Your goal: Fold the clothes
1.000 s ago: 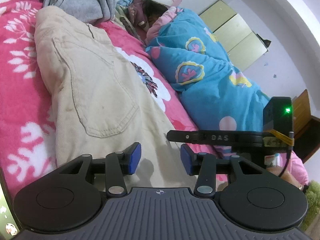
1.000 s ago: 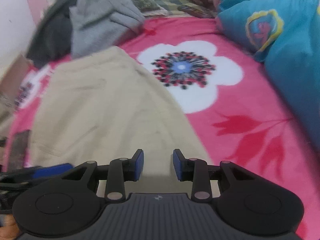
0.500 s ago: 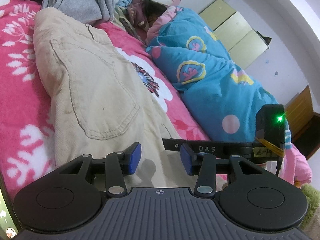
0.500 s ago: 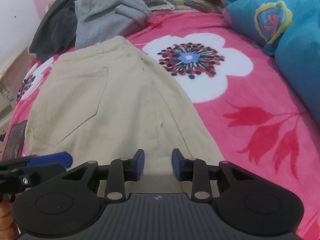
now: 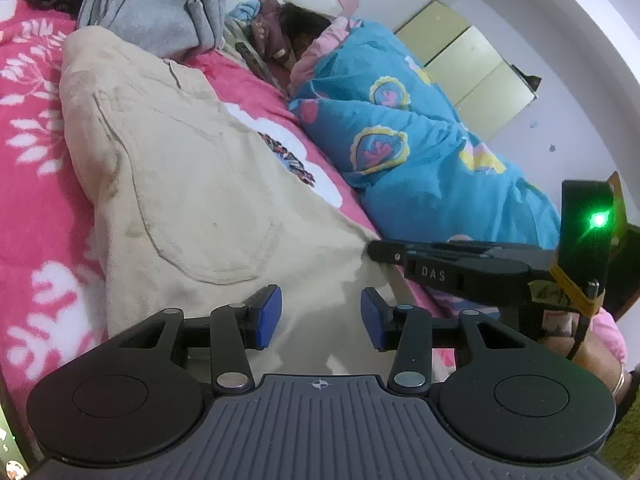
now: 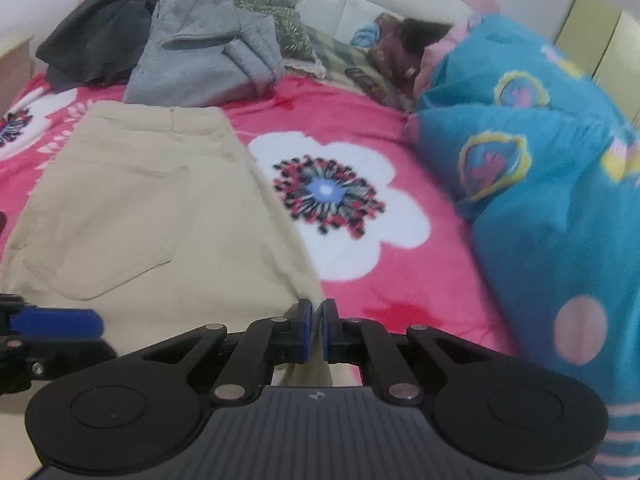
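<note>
green lamp (image 5: pixel 599 220) on right gripper (image 5: pixel 374 250), left-wrist view only

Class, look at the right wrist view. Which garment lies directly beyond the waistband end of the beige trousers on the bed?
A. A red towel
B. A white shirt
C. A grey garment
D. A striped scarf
C. Just past the waistband of the beige trousers lies a crumpled grey garment, with a dark garment beside it on the pink floral blanket.

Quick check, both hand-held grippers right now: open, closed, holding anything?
Left hand-held gripper: open, nothing gripped, over the beige trousers.
Right hand-held gripper: shut, pinching the trousers' right edge.
</note>
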The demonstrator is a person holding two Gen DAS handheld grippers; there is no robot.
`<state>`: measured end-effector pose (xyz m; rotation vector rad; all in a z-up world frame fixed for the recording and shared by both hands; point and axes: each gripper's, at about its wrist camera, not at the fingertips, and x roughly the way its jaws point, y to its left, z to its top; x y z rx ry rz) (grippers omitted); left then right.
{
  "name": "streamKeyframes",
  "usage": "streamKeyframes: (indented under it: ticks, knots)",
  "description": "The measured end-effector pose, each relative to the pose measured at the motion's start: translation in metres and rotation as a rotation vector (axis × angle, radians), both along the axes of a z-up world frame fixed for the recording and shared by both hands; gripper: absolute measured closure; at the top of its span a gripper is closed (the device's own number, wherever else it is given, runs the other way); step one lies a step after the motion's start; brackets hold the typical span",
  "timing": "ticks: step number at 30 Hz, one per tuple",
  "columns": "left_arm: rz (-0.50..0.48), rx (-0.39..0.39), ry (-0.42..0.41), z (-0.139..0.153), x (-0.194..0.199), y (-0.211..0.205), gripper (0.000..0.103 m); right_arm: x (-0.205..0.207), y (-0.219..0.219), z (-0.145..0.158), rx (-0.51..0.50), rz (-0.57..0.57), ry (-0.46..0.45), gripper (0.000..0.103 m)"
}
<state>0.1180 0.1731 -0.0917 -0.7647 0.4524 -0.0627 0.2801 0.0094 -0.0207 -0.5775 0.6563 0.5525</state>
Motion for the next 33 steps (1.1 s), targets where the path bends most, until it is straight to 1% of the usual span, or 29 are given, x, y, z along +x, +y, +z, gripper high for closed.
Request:
streamKeyframes:
  ticks: [3, 5, 8, 10, 13, 14, 16, 18, 21, 23, 25, 26, 30, 31, 33]
  knots:
    - [0.003, 0.004, 0.003, 0.0, 0.004, 0.0, 0.059, 0.009, 0.002, 0.002, -0.02, -0.016, -0.02, 0.099]
    - [0.003, 0.003, 0.007, -0.001, 0.006, 0.0, 0.059, 0.014, 0.002, -0.002, -0.033, -0.029, -0.016, 0.099]
    - [0.0, 0.004, 0.019, -0.003, 0.008, 0.001, 0.059, 0.02, 0.002, -0.021, -0.051, -0.041, 0.029, 0.099]
    - [-0.003, 0.01, 0.024, -0.003, 0.008, 0.001, 0.059, 0.023, 0.005, -0.041, -0.076, -0.045, 0.053, 0.098]
    - [-0.002, 0.018, 0.029, -0.004, 0.007, 0.0, 0.059, 0.024, 0.007, -0.057, -0.08, -0.059, 0.062, 0.096]
    - [-0.002, 0.018, 0.03, -0.004, 0.007, 0.0, 0.059, 0.024, 0.007, -0.053, -0.077, -0.06, 0.058, 0.095]
    - [0.001, 0.016, 0.032, -0.005, 0.005, 0.0, 0.059, 0.023, 0.004, -0.039, -0.07, -0.073, 0.049, 0.079]
    - [0.006, 0.01, 0.036, -0.006, 0.004, 0.001, 0.059, 0.019, 0.001, -0.02, -0.019, -0.079, 0.019, 0.078]
    - [0.02, 0.006, 0.041, -0.007, 0.002, 0.001, 0.059, 0.024, 0.007, 0.006, 0.097, -0.022, 0.035, 0.078]
    - [0.027, 0.001, 0.044, -0.007, 0.0, 0.002, 0.059, 0.036, 0.027, 0.007, 0.138, 0.048, 0.072, 0.079]
    - [0.032, -0.008, 0.048, -0.008, -0.001, 0.004, 0.059, 0.051, 0.05, 0.0, 0.158, 0.103, 0.105, 0.079]
    - [0.031, -0.02, 0.052, -0.008, -0.001, 0.006, 0.059, 0.059, 0.059, -0.008, 0.158, 0.12, 0.123, 0.08]
    - [0.026, -0.069, 0.068, -0.011, -0.001, 0.015, 0.06, 0.078, 0.093, -0.045, 0.091, 0.152, 0.148, 0.08]
    - [0.024, -0.074, 0.069, -0.011, -0.001, 0.015, 0.06, 0.082, 0.098, -0.05, 0.077, 0.157, 0.153, 0.08]
    - [0.02, -0.079, 0.071, -0.012, -0.002, 0.016, 0.06, 0.08, 0.101, -0.033, 0.074, 0.161, 0.131, 0.08]
